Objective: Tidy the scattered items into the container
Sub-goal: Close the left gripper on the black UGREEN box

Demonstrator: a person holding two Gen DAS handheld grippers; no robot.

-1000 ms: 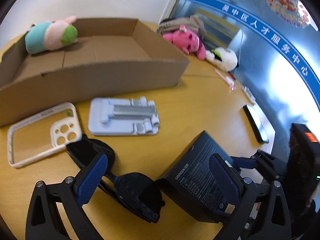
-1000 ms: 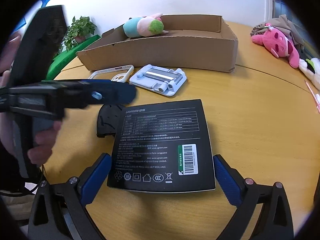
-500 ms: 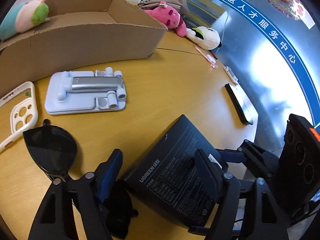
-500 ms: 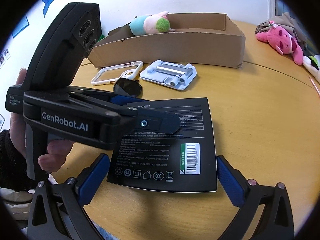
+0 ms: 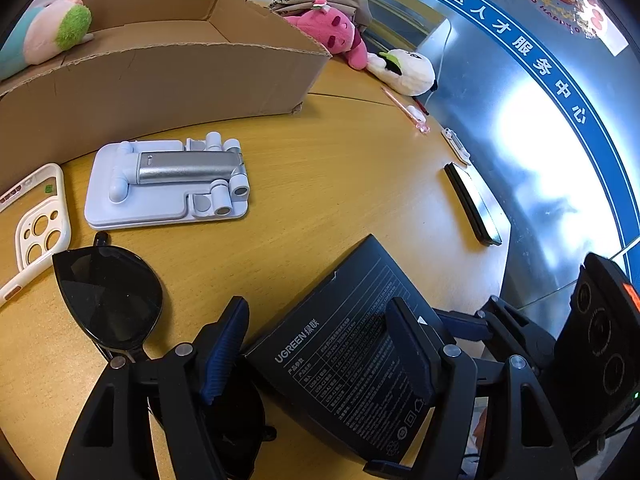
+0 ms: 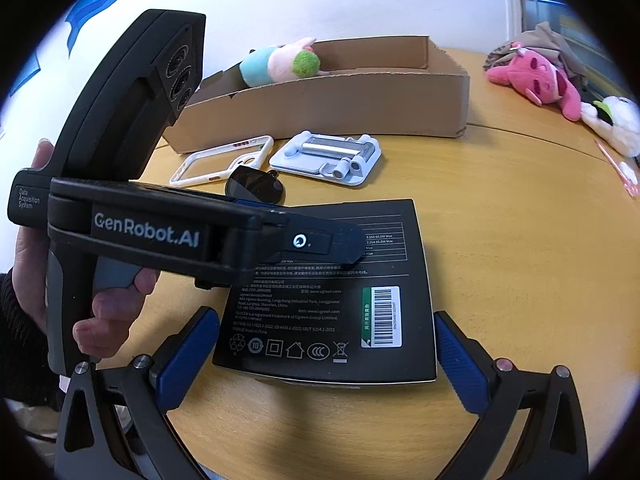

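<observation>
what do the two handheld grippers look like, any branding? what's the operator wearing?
Both grippers, left and right, have black triangulated fingers with silver pivot screws and ribbed blue pads. The left body reads "GenRobot.AI" and "Data Acquisition System" in white, with round lenses on top. A dark knit sleeve shows.

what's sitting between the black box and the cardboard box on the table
In the right wrist view, the sunglasses, white phone case and grey phone stand lie between the black box and the cardboard box.

A: Where is the black box (image 6: 332, 292)?
B: It lies flat on the wooden table, barcode label up. Behind it are dark sunglasses (image 5: 108, 296), a white phone case (image 5: 36, 224) and a pale folded phone stand (image 5: 168, 180).
A: And the cardboard container (image 5: 160, 80)?
B: Open, behind them; a plush toy (image 6: 280, 64) rests on its edge.
</observation>
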